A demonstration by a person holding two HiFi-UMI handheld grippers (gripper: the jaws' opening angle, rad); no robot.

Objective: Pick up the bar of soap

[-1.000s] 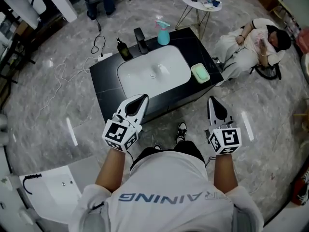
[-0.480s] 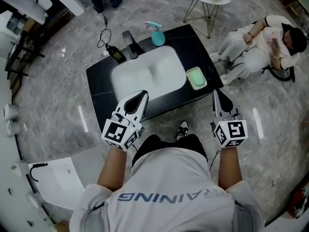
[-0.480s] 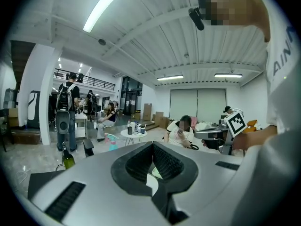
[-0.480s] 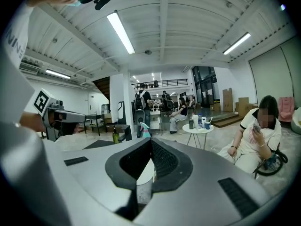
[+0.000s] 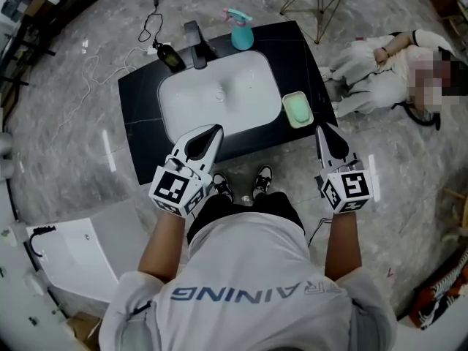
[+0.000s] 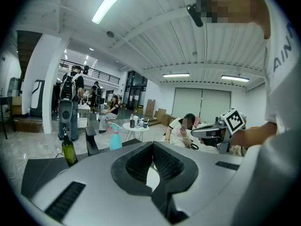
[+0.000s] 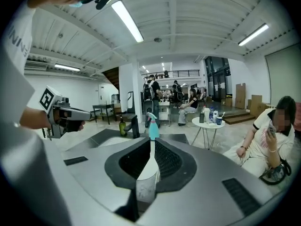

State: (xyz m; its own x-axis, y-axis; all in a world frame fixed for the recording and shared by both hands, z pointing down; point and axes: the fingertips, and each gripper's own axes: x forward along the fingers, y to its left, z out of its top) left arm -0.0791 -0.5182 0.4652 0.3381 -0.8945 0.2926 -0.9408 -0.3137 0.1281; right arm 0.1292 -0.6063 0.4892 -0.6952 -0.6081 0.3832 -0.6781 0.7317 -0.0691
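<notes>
The pale green bar of soap (image 5: 297, 109) lies in a light dish on the right side of the black counter (image 5: 139, 123), beside the white sink basin (image 5: 219, 97). My left gripper (image 5: 213, 130) hovers at the counter's front edge below the basin, its jaws closed with nothing between them. My right gripper (image 5: 322, 129) sits just off the counter's front right corner, a little nearer to me than the soap and to its right, also shut and empty. In the gripper views the left gripper (image 6: 151, 144) and right gripper (image 7: 151, 139) show their tips together; the soap is hidden there.
A teal spray bottle (image 5: 240, 32), a black faucet (image 5: 196, 44) and a dark bottle (image 5: 169, 57) stand along the counter's far edge. A person (image 5: 380, 72) sits on the floor to the right. A white slab (image 5: 73, 254) lies on the floor at lower left.
The person has stepped closer to the counter. Both grippers have moved forward to its front edge, and the right one now lies nearer the soap. Neither gripper's jaws have visibly changed.
</notes>
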